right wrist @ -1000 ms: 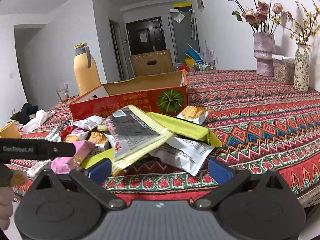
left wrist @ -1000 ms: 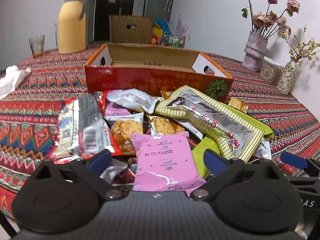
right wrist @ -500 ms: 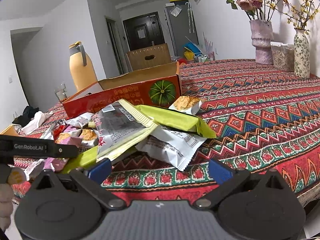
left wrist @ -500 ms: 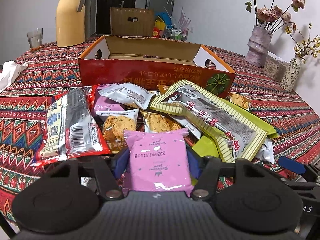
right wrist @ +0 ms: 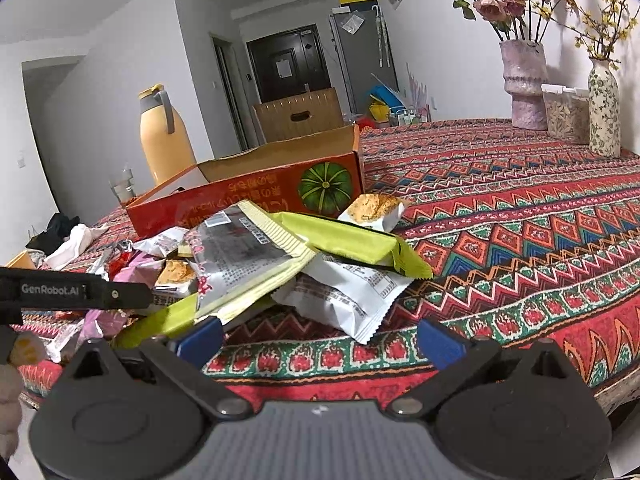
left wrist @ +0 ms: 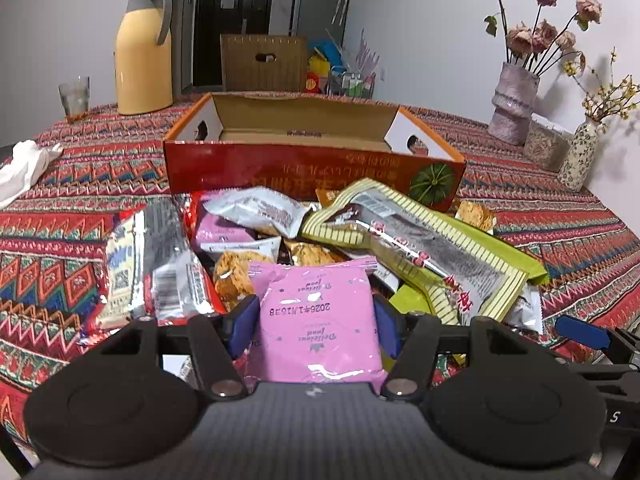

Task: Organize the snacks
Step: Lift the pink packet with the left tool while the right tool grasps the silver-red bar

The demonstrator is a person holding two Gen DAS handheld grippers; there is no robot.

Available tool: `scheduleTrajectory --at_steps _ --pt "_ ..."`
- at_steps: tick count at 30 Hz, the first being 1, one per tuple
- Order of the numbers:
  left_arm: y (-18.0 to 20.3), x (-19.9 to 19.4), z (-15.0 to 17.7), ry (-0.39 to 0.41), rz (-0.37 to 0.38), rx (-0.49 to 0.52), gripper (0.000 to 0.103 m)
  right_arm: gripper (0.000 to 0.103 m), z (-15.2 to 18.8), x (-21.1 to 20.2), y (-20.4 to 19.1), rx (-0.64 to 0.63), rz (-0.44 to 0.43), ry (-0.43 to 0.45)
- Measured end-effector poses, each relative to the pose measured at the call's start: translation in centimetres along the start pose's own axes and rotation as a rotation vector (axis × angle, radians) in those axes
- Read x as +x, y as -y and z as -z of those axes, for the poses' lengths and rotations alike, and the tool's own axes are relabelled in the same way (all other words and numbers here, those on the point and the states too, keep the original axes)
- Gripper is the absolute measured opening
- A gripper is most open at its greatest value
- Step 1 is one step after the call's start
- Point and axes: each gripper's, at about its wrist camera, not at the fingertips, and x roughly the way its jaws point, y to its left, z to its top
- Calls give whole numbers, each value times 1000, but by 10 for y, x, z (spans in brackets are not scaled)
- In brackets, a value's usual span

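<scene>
My left gripper [left wrist: 316, 324] is shut on a pink snack packet [left wrist: 316, 320] and holds it above the front of a pile of snack packets [left wrist: 280, 240]. An open red cardboard box [left wrist: 312, 160] with a pumpkin picture stands behind the pile. A long yellow-striped packet [left wrist: 424, 244] lies on a green one [left wrist: 516, 256]. My right gripper [right wrist: 320, 340] is open and empty at the table's front edge, just before a white packet [right wrist: 344, 296]. The box also shows in the right wrist view [right wrist: 256, 196], and the left gripper's side [right wrist: 80, 292] shows at its left.
A yellow thermos [left wrist: 142, 48] and a glass [left wrist: 74, 96] stand at the back left. A white cloth [left wrist: 24, 164] lies at the left. Two flower vases [left wrist: 514, 104] [left wrist: 578, 156] and a small container [left wrist: 546, 146] stand at the back right. The patterned tablecloth [right wrist: 520, 220] is bare on the right.
My left gripper closed on the pink packet and lifted it slightly. My right gripper moved a little closer to the pile and stayed open.
</scene>
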Motion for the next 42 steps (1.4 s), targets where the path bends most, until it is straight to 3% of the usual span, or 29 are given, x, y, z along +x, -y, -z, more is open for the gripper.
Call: scheduleTrajectory --at_steps 15,25,32,42 --pt "-21 -19 -17 93 0 -10 61 103 -12 -1 -23 -62 12 34" --pt "-44 -11 -33 122 -7 -42 61 103 -31 23 -54 -171 4 50" --pt "-53 0 -44 126 5 -40 61 92 -44 43 -79 -301 7 51" --pt "-62 11 -46 112 17 -55 61 82 -49 80 -93 -439 13 -48"
